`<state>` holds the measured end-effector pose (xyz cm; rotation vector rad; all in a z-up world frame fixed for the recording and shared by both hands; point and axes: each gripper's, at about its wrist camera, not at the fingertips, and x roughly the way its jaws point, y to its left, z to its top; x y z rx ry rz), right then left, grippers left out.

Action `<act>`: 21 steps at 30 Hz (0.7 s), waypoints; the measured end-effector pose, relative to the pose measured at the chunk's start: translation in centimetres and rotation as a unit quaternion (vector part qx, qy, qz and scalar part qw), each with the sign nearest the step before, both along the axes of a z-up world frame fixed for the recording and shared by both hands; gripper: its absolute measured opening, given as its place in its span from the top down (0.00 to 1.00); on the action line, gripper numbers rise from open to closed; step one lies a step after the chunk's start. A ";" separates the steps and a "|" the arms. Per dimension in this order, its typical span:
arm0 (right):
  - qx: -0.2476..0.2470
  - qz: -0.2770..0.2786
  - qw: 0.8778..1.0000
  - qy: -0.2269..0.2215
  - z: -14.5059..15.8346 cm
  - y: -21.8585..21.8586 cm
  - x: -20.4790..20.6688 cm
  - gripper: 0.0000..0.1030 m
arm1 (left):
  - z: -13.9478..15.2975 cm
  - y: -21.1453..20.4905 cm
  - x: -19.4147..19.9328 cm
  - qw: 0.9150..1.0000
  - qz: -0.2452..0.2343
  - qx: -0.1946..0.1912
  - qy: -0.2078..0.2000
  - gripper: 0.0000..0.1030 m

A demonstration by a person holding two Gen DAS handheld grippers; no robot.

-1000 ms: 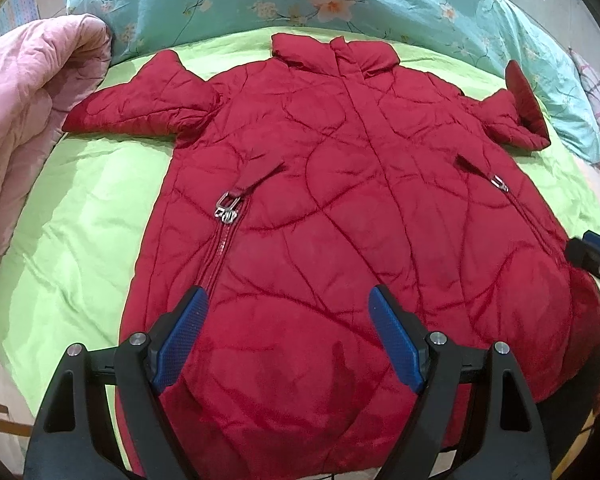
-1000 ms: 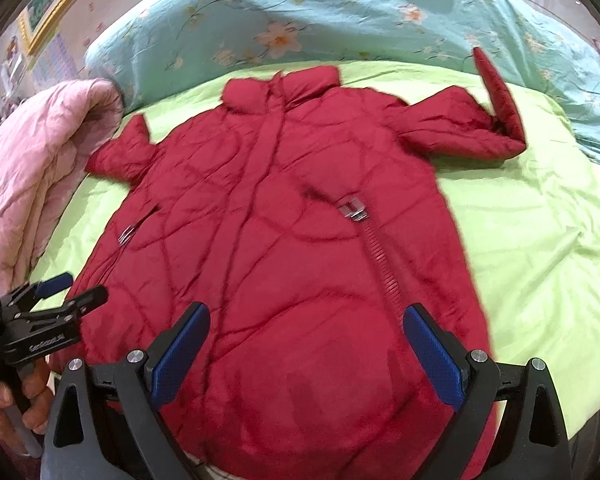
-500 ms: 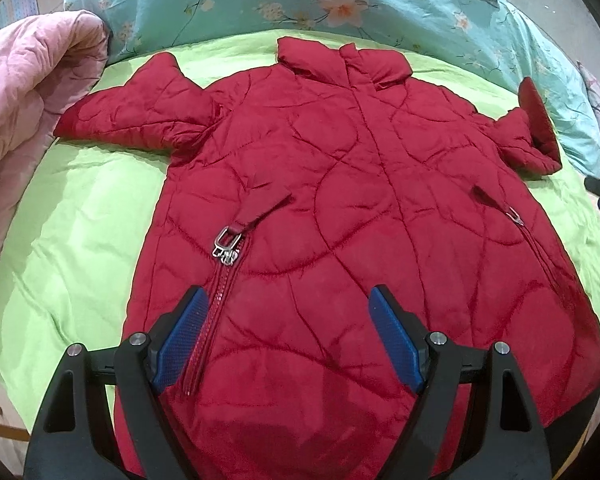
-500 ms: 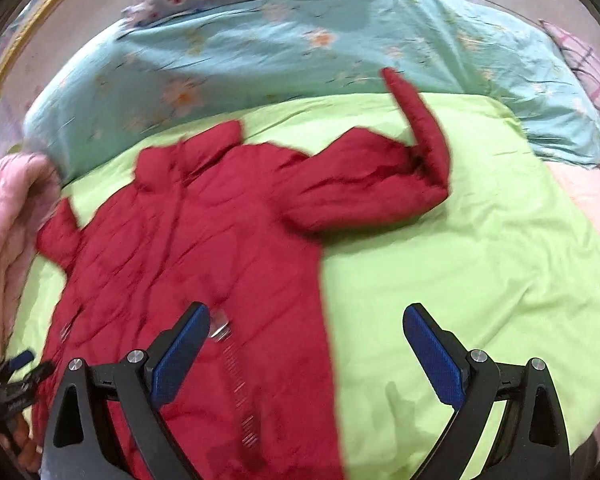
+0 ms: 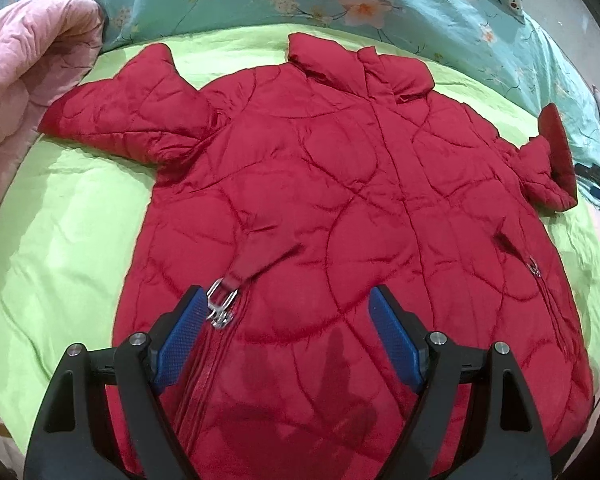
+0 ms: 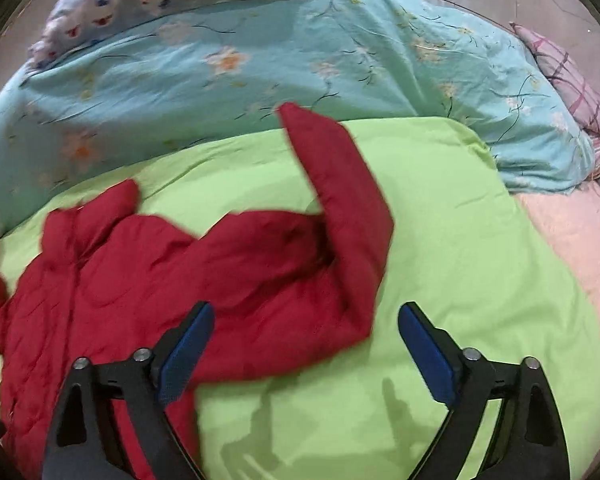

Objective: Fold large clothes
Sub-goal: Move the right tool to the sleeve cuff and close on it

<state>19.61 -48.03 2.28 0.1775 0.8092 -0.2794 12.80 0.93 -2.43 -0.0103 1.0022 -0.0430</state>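
Left gripper (image 5: pixel 288 336) spread, empty, over quilted red padded coat (image 5: pixel 340 220). Right gripper (image 6: pixel 305 344), jaws just narrowing, nothing pinched, nears upturned cuff (image 6: pixel 332 168) (puffy fabric): shallow bite risks slipping.

No readable txt, labels, brands or nos. anywhere in either view.

Black tongs (image 5: pixel 284 332) with blue ribbed pads (image 5: pixel 394 340), silver screws.
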 end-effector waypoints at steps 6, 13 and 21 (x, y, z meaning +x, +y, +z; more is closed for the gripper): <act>-0.008 -0.026 0.999 0.021 -1.7 -3.3 4.7 0.29 | -1.0 -1.1 1.2 1.000 -0.009 -0.004 0.015 0.20; 0.028 -0.030 0.999 0.026 -3.2 -5.6 6.9 0.68 | -1.9 -1.6 2.5 1.000 -0.010 0.001 0.027 0.20; 0.022 0.020 0.999 -0.012 -1.2 -1.5 5.9 0.86 | -2.1 -1.7 2.9 1.000 -0.010 -0.006 0.024 0.20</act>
